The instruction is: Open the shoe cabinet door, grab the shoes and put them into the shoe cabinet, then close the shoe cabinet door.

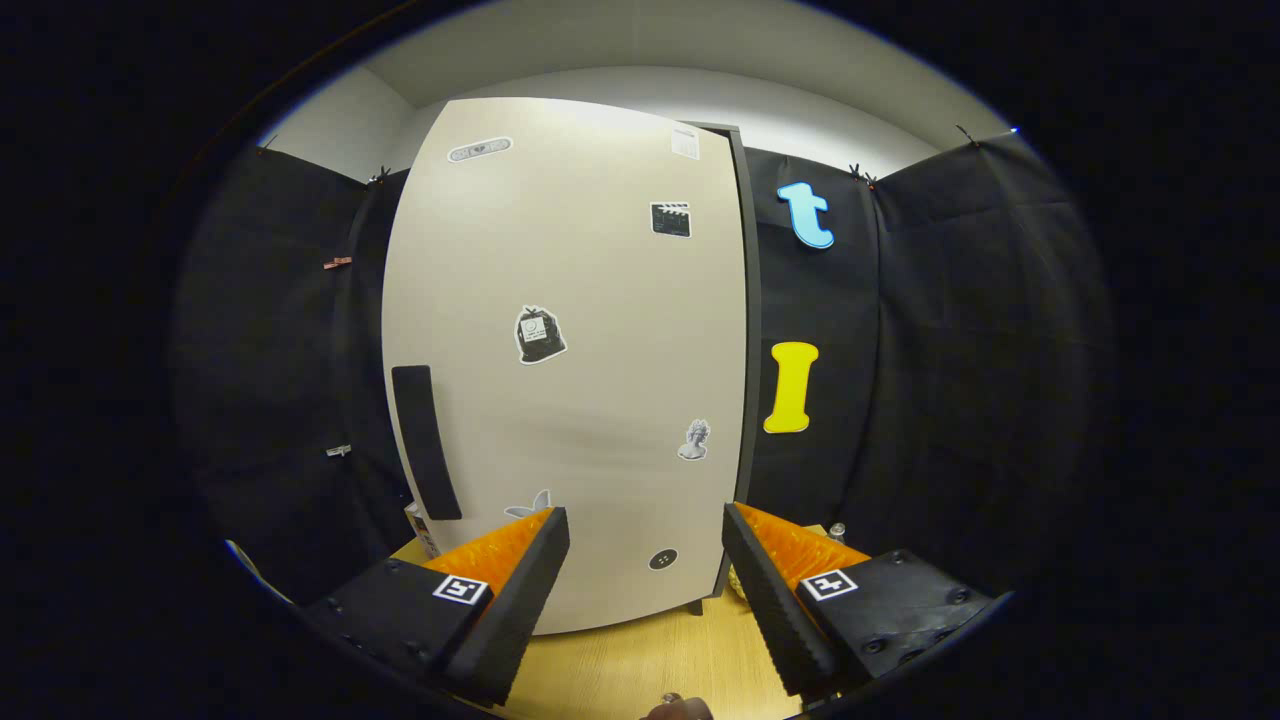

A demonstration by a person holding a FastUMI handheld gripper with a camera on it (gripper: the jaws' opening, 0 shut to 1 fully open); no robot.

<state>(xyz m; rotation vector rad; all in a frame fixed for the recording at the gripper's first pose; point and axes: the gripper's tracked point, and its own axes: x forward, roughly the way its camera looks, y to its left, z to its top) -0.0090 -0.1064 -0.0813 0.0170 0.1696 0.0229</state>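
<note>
A tall beige shoe cabinet door [570, 360] stands straight ahead of me, flush with the dark cabinet frame [748, 380] on its right side. Several small stickers dot the door. A black vertical handle [425, 442] sits near the door's lower left edge, just beyond my left finger. My gripper [645, 525] is open, its two fingers spread apart with nothing between them, pointing at the lower part of the door a short way off.
The cabinet stands on a light wooden floor [640, 665]. Black cloth walls [960, 380] close in on both sides. A small box-like item [425, 530] sits by the cabinet's lower left corner. A small object [836, 531] lies beyond my right finger.
</note>
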